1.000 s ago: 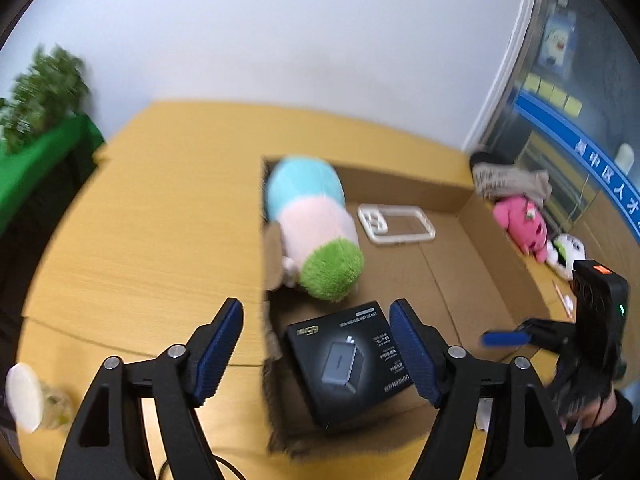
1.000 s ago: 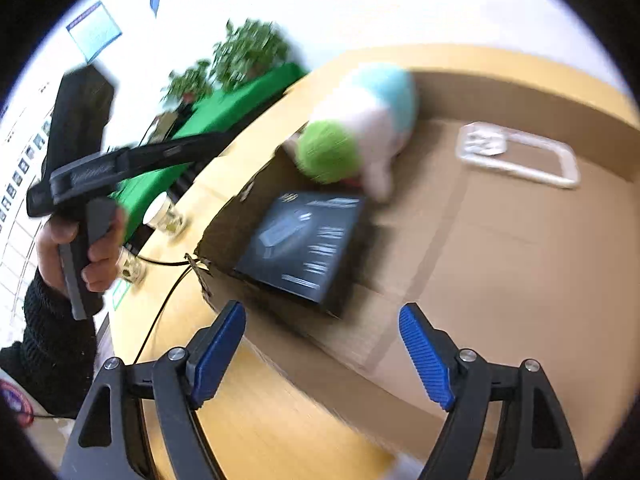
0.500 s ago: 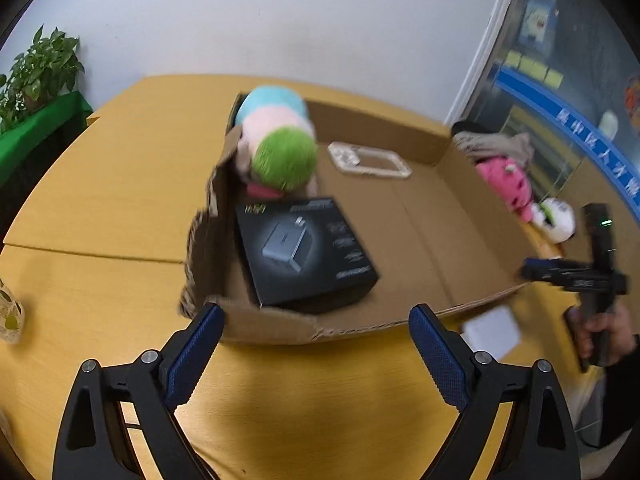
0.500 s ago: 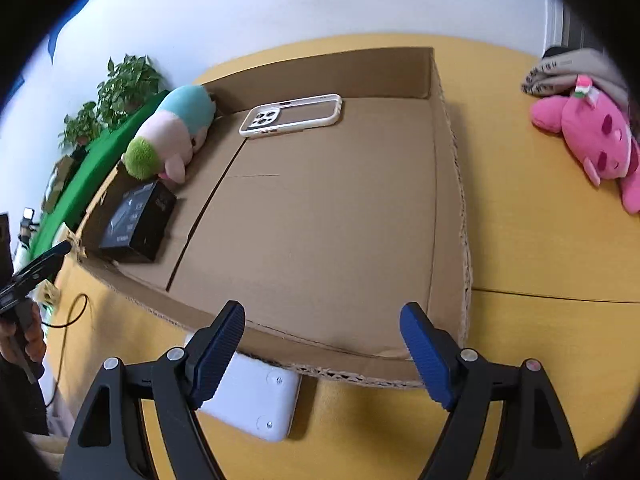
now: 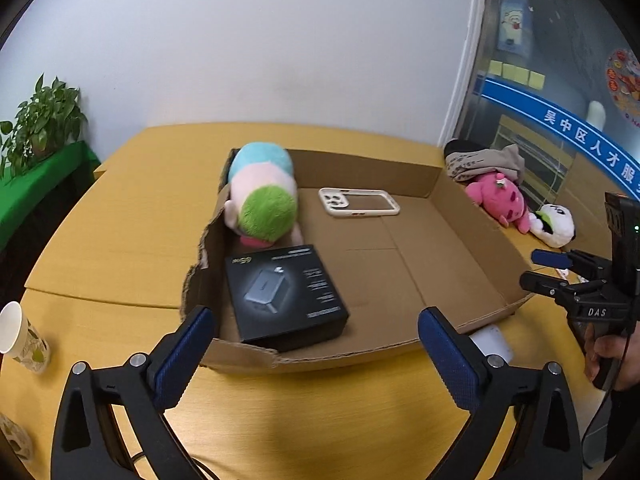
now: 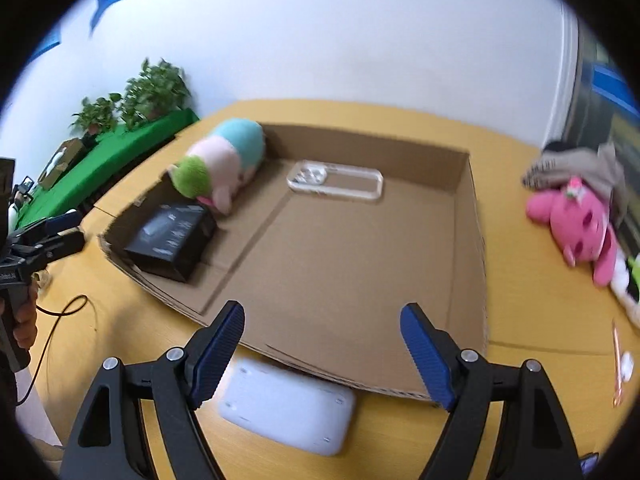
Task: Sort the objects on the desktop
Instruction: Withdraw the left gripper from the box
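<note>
Both tools spread and empty — left tool just widened; black box sits in the cardboard tray's near-left corner, white slab — maybe a device — by its near edge.

The left gripper has backed off the black box, jaws just opening (nothing between them); the right gripper now faces the white device.

Colour rundown: plain brown cardboard tray on a yellow wood-grain tabletop. Inside it, a pastel plush toy banded blue, pink and green, a glossy black product box with white print, and a cream phone case. Hot-pink plush outside, plus a plain white flat device.
</note>
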### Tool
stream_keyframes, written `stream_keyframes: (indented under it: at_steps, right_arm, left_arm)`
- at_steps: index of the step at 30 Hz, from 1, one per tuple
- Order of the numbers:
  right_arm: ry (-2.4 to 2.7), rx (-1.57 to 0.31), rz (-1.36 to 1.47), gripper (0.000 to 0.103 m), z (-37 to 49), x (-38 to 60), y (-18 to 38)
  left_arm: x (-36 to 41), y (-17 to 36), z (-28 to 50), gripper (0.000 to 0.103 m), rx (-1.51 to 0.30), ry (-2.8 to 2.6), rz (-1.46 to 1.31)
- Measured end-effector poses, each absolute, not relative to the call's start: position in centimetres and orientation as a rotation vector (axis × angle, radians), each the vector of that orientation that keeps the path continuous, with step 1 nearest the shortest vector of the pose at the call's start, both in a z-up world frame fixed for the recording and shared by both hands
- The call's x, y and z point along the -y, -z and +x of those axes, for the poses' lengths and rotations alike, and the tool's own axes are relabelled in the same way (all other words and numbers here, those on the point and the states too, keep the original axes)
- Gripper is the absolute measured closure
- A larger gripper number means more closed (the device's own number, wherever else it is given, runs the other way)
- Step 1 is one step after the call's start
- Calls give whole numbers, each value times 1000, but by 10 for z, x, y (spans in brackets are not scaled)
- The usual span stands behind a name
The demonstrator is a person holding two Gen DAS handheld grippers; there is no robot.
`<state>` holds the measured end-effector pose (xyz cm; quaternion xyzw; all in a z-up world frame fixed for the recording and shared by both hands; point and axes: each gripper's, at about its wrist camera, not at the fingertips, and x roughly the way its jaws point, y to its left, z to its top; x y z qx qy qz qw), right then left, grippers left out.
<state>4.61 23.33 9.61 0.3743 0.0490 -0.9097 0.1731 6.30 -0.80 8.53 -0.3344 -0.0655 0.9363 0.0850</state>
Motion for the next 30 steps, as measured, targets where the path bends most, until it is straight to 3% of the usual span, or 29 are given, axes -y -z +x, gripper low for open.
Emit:
stream_keyframes:
  at_steps: [1, 2, 3, 4, 6, 7, 8, 10, 11, 30]
  right_arm:
    - [2571, -126, 1044, 33, 49, -231, -99]
    - [2565, -113, 1035, 46, 51, -230, -100]
    - [2568, -110, 1042, 86, 53, -229, -101]
    - [2574, -110, 1056, 101, 52, -229, -100]
    - [2578, -100, 1069, 98, 53, -230, -99]
    - [2591, -97, 1072, 95, 54, -232, -100]
    - [2594, -93, 1077, 87, 55, -233, -100]
    - [2615, -89, 1082, 27, 57, -235, -100]
    - [2629, -89, 1070, 21, 59, -236, -101]
    - [2637, -74, 1020, 21, 79, -238, -111]
  left_arm:
    - [6, -86, 64, 33, 205, -2778, -983]
    - [4, -86, 64, 69, 208, -2755, -998]
    - [2, -85, 62, 78, 210, -2738, -1033]
    - [0, -83, 61, 79, 222, -2723, -1063]
    - [-2, -81, 61, 79, 256, -2696, -1068]
    - [-4, -82, 62, 69, 260, -2696, -1058]
    - [-6, -84, 64, 37, 261, -2706, -1053]
    - [-8, -90, 69, 0, 270, -2766, -1001]
    - [-8, -93, 74, 1, 277, -2791, -952]
    - [-22, -105, 91, 0, 236, -2781, -877]
